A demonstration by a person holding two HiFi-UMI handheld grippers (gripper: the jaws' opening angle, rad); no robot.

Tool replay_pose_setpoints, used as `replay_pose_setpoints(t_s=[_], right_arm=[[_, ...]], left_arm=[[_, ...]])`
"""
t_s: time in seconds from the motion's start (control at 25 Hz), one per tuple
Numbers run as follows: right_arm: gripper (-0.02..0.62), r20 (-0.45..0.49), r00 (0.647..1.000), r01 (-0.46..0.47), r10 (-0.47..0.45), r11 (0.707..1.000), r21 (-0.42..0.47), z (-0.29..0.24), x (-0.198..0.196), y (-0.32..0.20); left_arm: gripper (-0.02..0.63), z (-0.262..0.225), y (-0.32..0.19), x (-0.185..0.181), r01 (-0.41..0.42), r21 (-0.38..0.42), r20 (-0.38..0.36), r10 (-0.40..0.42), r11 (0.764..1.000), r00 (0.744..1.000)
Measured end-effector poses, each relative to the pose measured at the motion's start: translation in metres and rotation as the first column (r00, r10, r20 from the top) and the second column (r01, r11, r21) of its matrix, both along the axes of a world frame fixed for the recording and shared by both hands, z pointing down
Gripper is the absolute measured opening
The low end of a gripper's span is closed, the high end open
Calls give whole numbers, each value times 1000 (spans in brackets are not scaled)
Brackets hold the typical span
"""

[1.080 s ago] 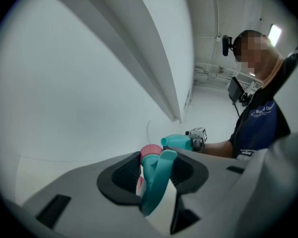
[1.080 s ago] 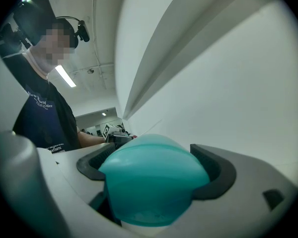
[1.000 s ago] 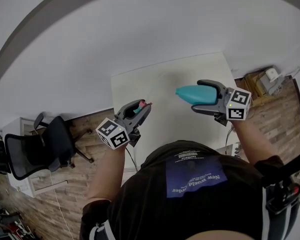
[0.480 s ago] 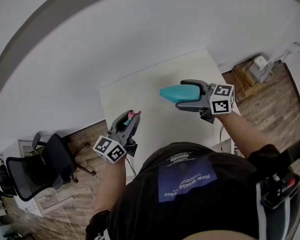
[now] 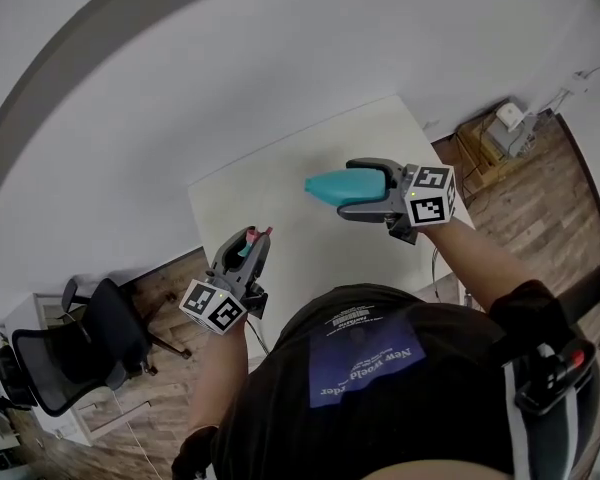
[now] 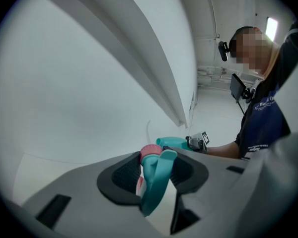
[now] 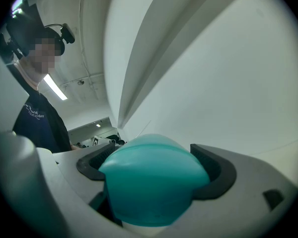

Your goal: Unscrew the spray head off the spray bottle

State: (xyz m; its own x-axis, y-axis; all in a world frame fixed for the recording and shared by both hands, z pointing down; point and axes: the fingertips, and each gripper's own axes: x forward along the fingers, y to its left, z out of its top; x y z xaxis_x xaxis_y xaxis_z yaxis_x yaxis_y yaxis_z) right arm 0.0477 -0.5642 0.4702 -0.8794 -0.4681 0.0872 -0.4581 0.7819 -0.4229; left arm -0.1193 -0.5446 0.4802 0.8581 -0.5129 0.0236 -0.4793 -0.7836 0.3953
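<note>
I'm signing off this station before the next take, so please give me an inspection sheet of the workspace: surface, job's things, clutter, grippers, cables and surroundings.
Surface: white table, bare where it shows.
Job's things: the teal spray bottle and the spray head, teal with a pink tip, are apart, each held in the air.
Clutter: nothing seen.
Grippers: the left gripper is shut on the spray head; the right gripper is shut on the spray bottle.
Cables: a thin cable hangs near the table's right corner.
Surroundings: an office chair at the left, a wooden floor and a white wall.
</note>
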Motion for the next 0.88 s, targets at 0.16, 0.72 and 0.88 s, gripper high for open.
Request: replay_pose_setpoints(t_s=[0.16,0.72,0.88], right_arm=[[471,3,1000,2,-2,1000,-1,-1,2,0],[471,3,1000,13,-13,1000,1,-1,-1,2],[471,6,1000,12,-12,1000,-3,-1,-1,1]], left_arm=[[149,-1,-1,2,-4,6,6,4,1000,1000],[149,-2,2,3,-4,1,1,4,1000,1000],[149,-1,1,3,-8,-2,2,8,1000,1000]])
